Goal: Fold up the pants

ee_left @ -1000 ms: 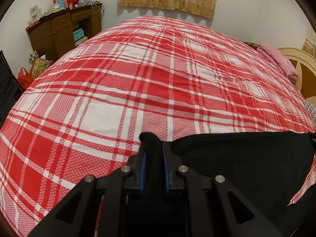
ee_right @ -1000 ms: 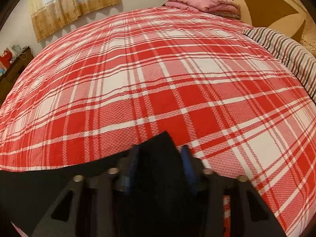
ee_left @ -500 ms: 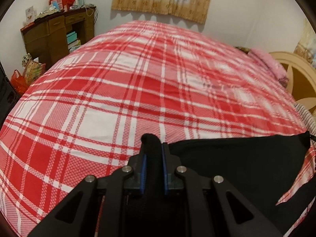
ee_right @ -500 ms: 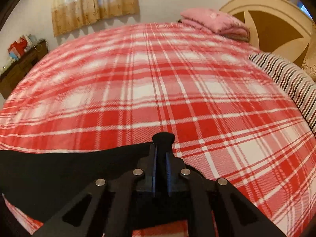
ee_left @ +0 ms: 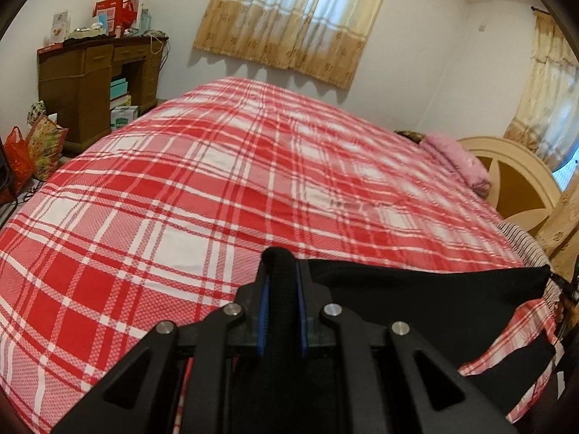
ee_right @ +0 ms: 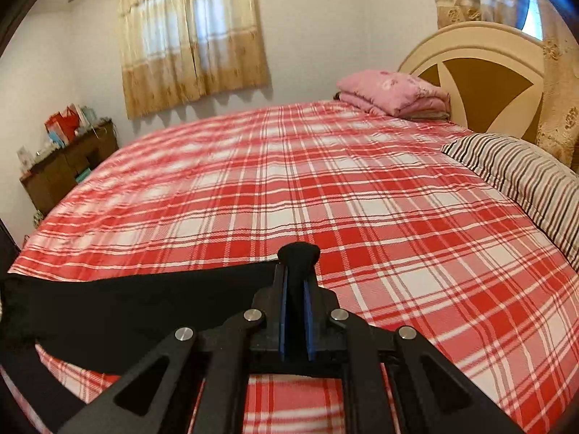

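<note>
While both claws bite on the same black cloth, the pants (ee_left: pixel 427 307) hang stretched between them above the bed (ee_left: pixel 202 188). From the left wrist, the left gripper (ee_left: pixel 281 289) sits at 6 o'clock with its blue pads pressed onto a bunched fold that pokes out past the tips; the taut upper edge of the pants runs away toward 3 o'clock, where a corner meets the frame's rim. A lower flap of the pants droops at 4 o'clock over the plaid cover. From the right wrist, the right gripper (ee_right: pixel 296 289) is likewise at 6 o'clock, its jaws having just been closing, now pinched on a knob of the pants (ee_right: pixel 119 303) that sticks out beyond the tips; the cloth spreads from there toward 9 o'clock, sagging at the left rim. Red and white plaid fills the middle of both views. A pink blanket (ee_right: pixel 391 92) lies folded at 1 o'clock by the headboard (ee_right: pixel 477 72), and a striped pillow (ee_right: pixel 521 177) lies at 3 o'clock. Curtains (ee_right: pixel 191 36) hang at 11 o'clock in the right view. A wooden desk (ee_left: pixel 90 83) stands at 10 o'clock in the left view, with bags (ee_left: pixel 32 152) on the floor at 9 o'clock.
</note>
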A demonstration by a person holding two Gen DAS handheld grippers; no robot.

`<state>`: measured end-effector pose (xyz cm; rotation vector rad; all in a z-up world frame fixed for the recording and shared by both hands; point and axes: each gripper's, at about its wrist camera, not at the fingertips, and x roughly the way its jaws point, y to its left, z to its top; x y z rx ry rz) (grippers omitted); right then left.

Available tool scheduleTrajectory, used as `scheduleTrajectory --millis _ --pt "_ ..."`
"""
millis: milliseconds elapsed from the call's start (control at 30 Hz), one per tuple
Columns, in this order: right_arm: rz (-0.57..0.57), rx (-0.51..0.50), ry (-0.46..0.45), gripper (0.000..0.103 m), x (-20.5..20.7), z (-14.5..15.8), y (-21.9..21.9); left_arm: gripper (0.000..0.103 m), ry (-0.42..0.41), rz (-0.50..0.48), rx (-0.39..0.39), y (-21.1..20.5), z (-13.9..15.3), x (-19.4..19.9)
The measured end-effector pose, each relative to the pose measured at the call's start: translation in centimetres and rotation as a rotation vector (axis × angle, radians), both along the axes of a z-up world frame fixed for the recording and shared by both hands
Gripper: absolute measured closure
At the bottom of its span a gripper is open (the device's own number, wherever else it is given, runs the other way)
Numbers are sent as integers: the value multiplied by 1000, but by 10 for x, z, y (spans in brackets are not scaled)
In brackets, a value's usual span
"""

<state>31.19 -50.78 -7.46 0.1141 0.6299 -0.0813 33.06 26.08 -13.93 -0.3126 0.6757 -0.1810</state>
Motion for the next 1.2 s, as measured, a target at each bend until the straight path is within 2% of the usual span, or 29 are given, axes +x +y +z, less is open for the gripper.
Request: scheduleTrajectory --millis 533,900,1200 --pt "-27 84 -81 96 -101 -2 -19 90 -133 -76 -105 19 19 -60" --pt "-46 136 -81 96 -161 -24 -35 90 -163 -116 -104 35 3 -105" --pt "-58 151 -11 95 -193 -58 -43 89 -156 -156 -64 33 -16 -138"
